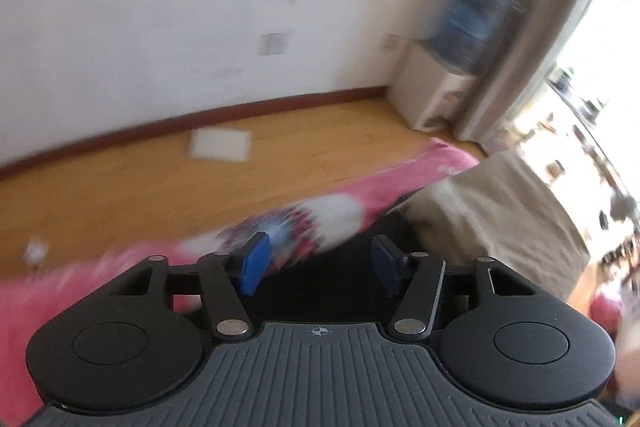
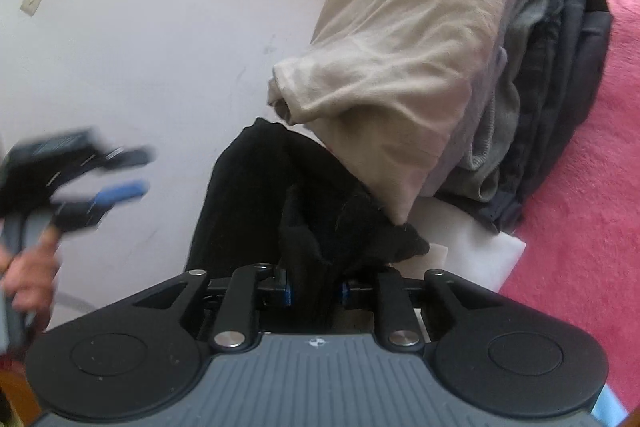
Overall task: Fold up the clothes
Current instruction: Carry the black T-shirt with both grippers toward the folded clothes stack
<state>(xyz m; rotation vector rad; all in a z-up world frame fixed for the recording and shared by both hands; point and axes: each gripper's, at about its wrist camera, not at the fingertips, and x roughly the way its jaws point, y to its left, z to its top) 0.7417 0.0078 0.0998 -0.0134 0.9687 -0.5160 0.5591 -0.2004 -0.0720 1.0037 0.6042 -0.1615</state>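
Right gripper pinches a bunched fold of the black garment, which lies on the white surface just in front of a beige cloth draped over a stack of grey and dark clothes. Left gripper hangs empty with its blue pads well apart, blurred above the pink blanket. Beyond lie a wooden floor and a water dispenser.
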